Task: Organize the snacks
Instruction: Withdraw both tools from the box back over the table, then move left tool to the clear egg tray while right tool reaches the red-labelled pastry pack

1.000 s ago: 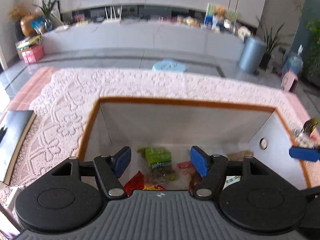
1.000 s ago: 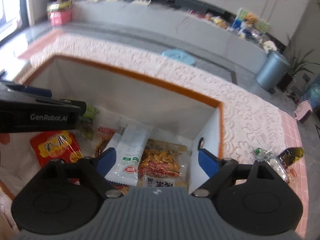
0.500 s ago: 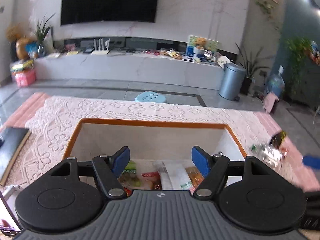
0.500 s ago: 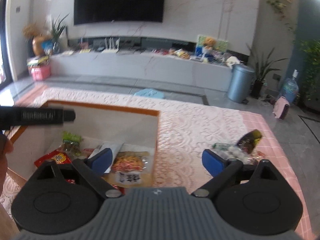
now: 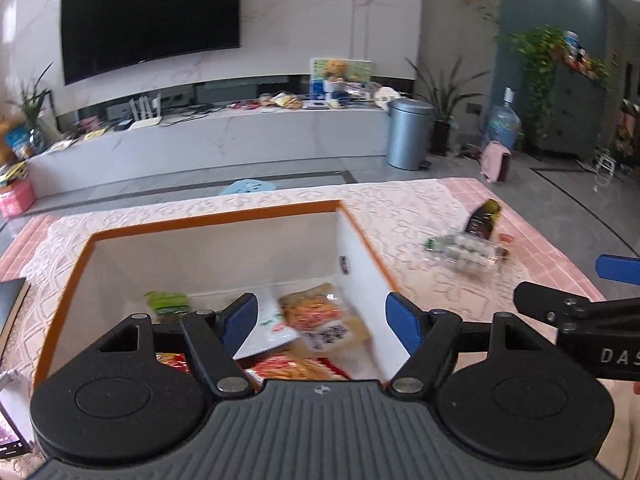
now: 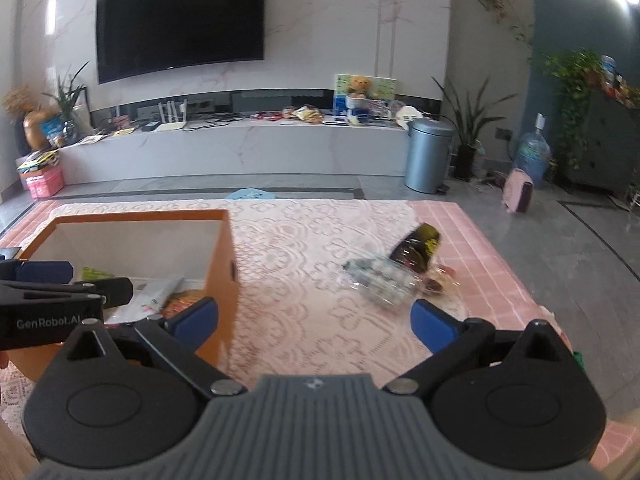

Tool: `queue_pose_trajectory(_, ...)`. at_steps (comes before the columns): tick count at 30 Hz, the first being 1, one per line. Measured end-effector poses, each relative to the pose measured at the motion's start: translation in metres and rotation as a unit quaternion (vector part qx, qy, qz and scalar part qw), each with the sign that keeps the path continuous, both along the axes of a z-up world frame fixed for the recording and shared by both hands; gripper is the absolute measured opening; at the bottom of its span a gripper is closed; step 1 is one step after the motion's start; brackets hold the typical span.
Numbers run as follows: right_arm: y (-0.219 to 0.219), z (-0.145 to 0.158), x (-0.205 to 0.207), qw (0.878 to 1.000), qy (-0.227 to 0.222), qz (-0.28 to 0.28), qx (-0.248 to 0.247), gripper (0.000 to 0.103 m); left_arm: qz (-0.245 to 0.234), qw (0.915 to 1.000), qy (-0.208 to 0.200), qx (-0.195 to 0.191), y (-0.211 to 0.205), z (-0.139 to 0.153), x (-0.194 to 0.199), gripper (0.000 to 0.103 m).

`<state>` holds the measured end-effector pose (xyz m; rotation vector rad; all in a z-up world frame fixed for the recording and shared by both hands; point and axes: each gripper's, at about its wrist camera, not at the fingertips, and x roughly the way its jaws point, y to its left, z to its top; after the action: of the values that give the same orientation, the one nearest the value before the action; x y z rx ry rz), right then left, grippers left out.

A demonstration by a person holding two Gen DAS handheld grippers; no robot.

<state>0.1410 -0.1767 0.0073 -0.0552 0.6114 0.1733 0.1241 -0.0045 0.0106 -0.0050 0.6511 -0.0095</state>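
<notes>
An orange-rimmed box point(image 5: 216, 218) with white inner walls stands on the lace-covered table and holds several snack packets point(image 5: 316, 314). My left gripper point(image 5: 322, 318) hangs above the box's near right part, its jaws opening with nothing between them. To the right of the box point(image 6: 222, 264), my right gripper point(image 6: 314, 320) is over bare lace, its jaws opening wide and empty. Beyond it lie a clear packet of sweets point(image 6: 380, 280), a dark packet point(image 6: 416, 246) and a small reddish packet point(image 6: 434, 284). The same loose packets point(image 5: 464, 250) show in the left wrist view.
A pink tablecloth point(image 6: 480, 248) with a lace overlay covers the table; its right edge drops to a grey floor. A dark book point(image 5: 10, 304) lies left of the box. Across the room stand a TV bench, a grey bin point(image 6: 428, 156) and plants.
Both grippers pulled back out of the box, rose and swung right. The right one went from over the box's contents to over the lace beside it. Both sets of jaws widened.
</notes>
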Motion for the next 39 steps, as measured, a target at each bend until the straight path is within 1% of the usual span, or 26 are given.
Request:
queue_pose_trajectory(6,-0.029,-0.006,-0.002,1.000,0.006,-0.022,0.011,0.099,-0.034,0.9992,0.018,0.003,-0.032,-0.006,0.007,0.086)
queue_pose_trajectory(10,-0.047,-0.010,0.003,0.999,0.013,-0.025,0.023,0.099,-0.053,0.9981,0.030,0.006,-0.050,-0.010,0.019,0.086)
queue_pose_trajectory(15,-0.064,-0.019,0.017,0.999,0.024,-0.039,0.015,0.099,-0.068,0.9967,0.041,0.012,-0.068,-0.013,0.036,0.086)
queue_pose_trajectory(20,-0.078,-0.030,0.037,0.998,0.044,-0.046,0.022,0.099,-0.081,0.9955,0.045,0.022,-0.080,-0.011,0.056,0.086)
queue_pose_trajectory(25,-0.086,-0.038,0.061,0.998,0.047,-0.033,0.019,0.100,-0.093,0.9937,0.062,0.005,-0.083,-0.016,0.086,0.086)
queue_pose_trajectory(29,-0.089,-0.045,0.088,0.997,0.070,-0.017,0.029,0.100,-0.086,0.9936,0.074,0.004,-0.087,-0.020,0.109,0.086)
queue_pose_trajectory(32,-0.089,-0.051,0.111,0.996,0.077,-0.022,0.032,0.100,-0.089,0.9924,0.084,-0.005,-0.089,-0.022,0.127,0.086)
queue_pose_trajectory(36,-0.088,-0.061,0.143,0.996,0.079,-0.036,0.022,0.099,-0.093,0.9909,0.097,-0.011,-0.090,-0.024,0.148,0.084)
queue_pose_trajectory(39,-0.088,-0.072,0.164,0.996,0.078,-0.048,0.011,0.099,-0.099,0.9897,0.104,-0.005,-0.092,-0.027,0.161,0.083)
